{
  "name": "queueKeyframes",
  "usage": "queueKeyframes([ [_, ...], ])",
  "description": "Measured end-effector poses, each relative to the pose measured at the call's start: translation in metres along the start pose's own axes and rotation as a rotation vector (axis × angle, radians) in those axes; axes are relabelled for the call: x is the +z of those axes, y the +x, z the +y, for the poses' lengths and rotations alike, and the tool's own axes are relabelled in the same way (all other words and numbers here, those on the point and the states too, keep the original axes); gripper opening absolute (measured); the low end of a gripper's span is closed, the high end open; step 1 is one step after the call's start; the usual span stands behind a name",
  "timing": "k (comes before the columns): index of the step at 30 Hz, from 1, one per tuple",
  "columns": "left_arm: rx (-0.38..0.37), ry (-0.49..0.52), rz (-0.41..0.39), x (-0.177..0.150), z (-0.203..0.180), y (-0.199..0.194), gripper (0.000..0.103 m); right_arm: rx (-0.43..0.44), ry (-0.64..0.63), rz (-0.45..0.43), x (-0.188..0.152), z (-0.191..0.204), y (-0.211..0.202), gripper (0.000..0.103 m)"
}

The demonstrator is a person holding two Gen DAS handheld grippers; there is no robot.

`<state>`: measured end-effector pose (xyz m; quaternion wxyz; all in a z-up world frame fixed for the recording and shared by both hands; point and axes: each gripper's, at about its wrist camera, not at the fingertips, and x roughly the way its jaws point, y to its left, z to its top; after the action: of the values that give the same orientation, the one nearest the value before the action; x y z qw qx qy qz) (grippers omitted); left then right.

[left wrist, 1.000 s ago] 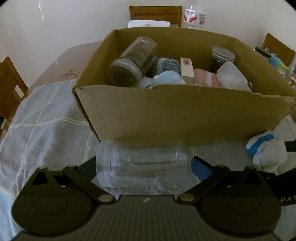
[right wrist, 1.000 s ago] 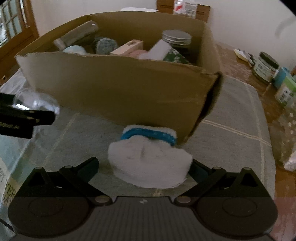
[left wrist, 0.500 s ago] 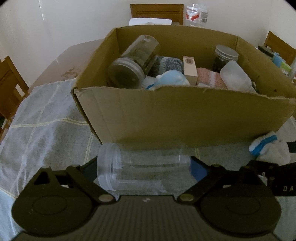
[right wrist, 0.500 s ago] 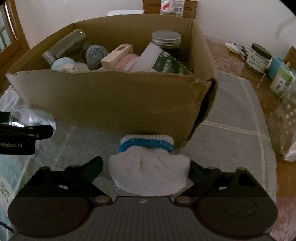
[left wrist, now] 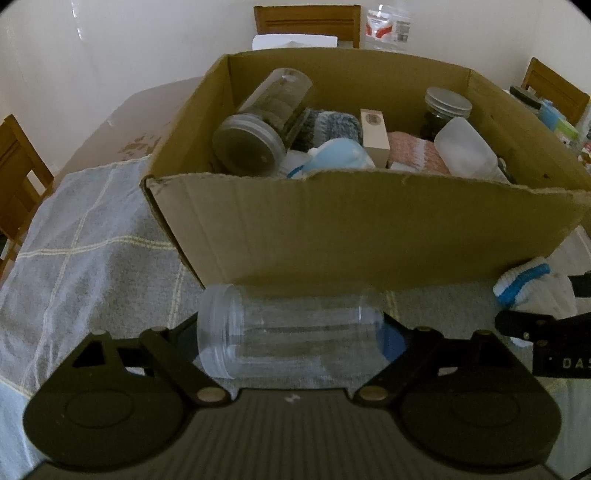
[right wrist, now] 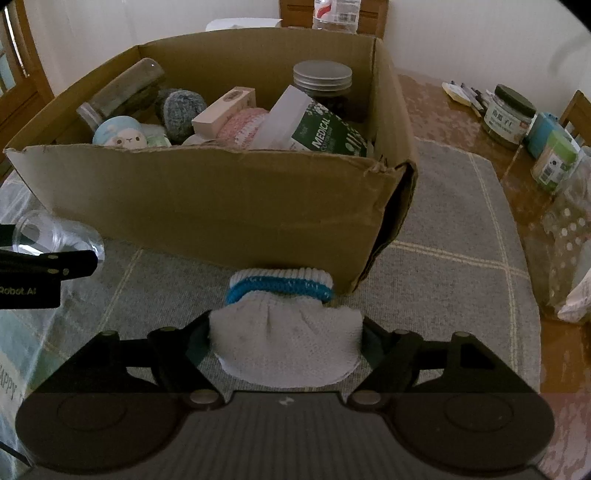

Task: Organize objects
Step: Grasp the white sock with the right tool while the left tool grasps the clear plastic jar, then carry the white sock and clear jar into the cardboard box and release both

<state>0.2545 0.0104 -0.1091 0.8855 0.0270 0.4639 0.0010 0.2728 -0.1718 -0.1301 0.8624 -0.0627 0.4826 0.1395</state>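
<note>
My left gripper [left wrist: 291,332] is shut on a clear plastic jar [left wrist: 288,328] held sideways, lid end to the left, just in front of the cardboard box [left wrist: 362,236]. My right gripper [right wrist: 284,339] is shut on a white knitted sock with a blue band [right wrist: 284,328], held before the box's front right corner [right wrist: 388,206]. The sock also shows in the left wrist view [left wrist: 528,288], and the jar in the right wrist view [right wrist: 55,232]. The box holds a lidded jar [left wrist: 255,136], a dark jar [right wrist: 321,85], a small carton [left wrist: 375,136], knitted items and a plush toy [right wrist: 118,133].
The box stands on a grey checked cloth [right wrist: 450,236] over a wooden table. Jars and containers [right wrist: 509,114] stand at the right table edge, with a dotted bag [right wrist: 569,240]. Wooden chairs [left wrist: 306,18] and a water bottle [left wrist: 386,22] are behind the box.
Both grippers have risen with their loads: the box interior shows more from above and the box sits lower in both views. The jar and sock stay gripped.
</note>
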Motion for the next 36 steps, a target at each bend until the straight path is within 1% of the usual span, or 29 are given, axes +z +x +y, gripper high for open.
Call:
queueKeyframes([
  [7,-0.028,0.033,0.022,-0.001,-0.003,-0.005,0.091,0.014,-0.016,0.009,0.001,-0.002,-0.003,0.079],
  [15,-0.051,0.07,0.04,0.0,-0.006,-0.015,0.091,0.044,-0.072,0.012,0.002,-0.003,-0.011,0.076],
  [21,-0.071,0.103,0.053,0.002,-0.008,-0.031,0.091,0.093,-0.137,0.022,0.002,-0.005,-0.022,0.076],
  [28,-0.099,0.145,0.087,0.007,-0.003,-0.056,0.091,0.196,-0.242,0.038,0.006,-0.009,-0.046,0.076],
  [32,-0.111,0.182,0.117,0.011,0.001,-0.071,0.091,0.24,-0.28,0.041,0.013,-0.011,-0.067,0.076],
  [36,-0.123,0.222,0.106,0.017,0.004,-0.089,0.091,0.272,-0.305,0.025,0.023,-0.011,-0.092,0.076],
])
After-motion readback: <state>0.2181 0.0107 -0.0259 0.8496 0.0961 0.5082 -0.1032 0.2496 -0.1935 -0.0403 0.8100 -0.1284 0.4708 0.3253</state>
